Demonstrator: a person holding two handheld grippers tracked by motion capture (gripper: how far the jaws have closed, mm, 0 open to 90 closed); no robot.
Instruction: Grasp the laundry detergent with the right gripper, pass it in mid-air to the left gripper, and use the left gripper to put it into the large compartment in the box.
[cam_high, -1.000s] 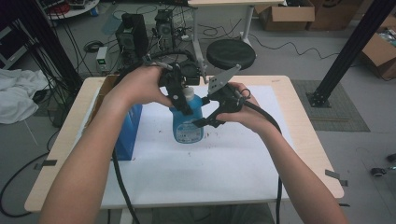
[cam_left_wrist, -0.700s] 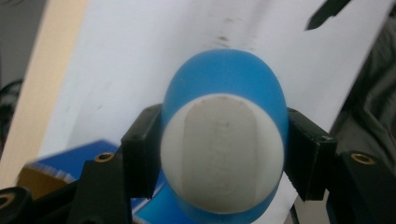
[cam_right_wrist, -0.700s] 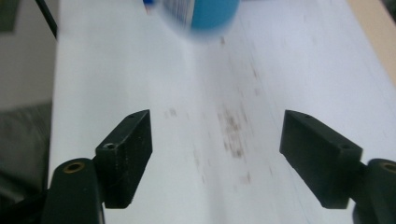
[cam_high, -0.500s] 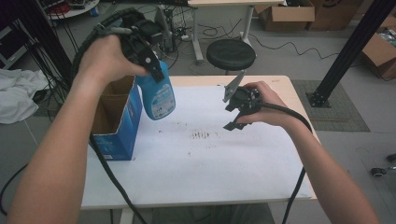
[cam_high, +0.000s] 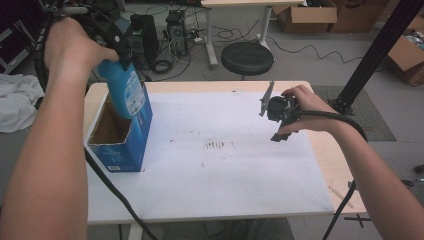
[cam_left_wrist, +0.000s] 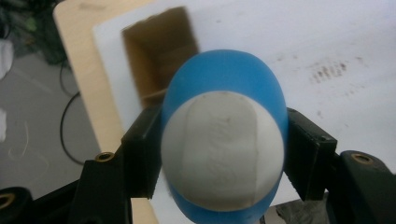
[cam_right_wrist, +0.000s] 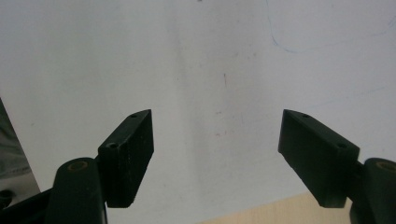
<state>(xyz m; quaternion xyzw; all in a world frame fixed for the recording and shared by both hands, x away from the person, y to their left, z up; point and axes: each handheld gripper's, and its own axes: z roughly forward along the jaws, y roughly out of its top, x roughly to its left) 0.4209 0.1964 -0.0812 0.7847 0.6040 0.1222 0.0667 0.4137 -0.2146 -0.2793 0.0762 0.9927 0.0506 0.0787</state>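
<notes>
Glossy blue plastic bottle (cam_high: 126, 92); brown-lined cardboard box (cam_high: 120, 134); pale wood table (cam_high: 325, 150).

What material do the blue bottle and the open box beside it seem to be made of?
Blue bottle: probably plastic, smooth with a slight sheen, moulded rounded body, whitish cap. Box: looks like cardboard, plain brown matte inside, printed blue outside with thin straight walls.

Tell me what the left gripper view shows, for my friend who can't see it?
The left claw squeezes a blue bottle with a white cap, held above an open cardboard box at the edge of a white table.
</notes>
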